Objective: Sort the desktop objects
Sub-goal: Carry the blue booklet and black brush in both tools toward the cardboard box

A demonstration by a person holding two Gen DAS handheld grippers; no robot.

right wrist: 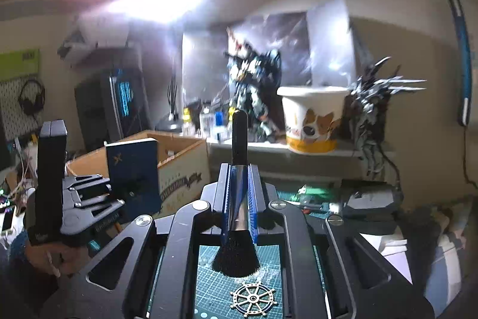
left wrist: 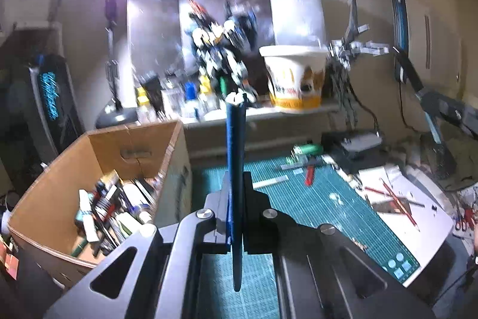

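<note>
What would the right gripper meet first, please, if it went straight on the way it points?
Probably the robot model on the back shelf; the right gripper, shut on a brush, seems to have free air until there, though depth is unclear.

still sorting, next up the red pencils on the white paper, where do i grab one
Grip a red pencil mid-shaft, coming from above with fingers across its length: it is thin, lies flat on the paper, and crosses other pencils, so pick a stretch clear of the crossing.

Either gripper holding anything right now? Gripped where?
Left gripper: thin dark-blue notebook, clamped at its lower edge. Right gripper: black-handled brush, clamped on its metal ferrule, bristles toward the camera.
</note>
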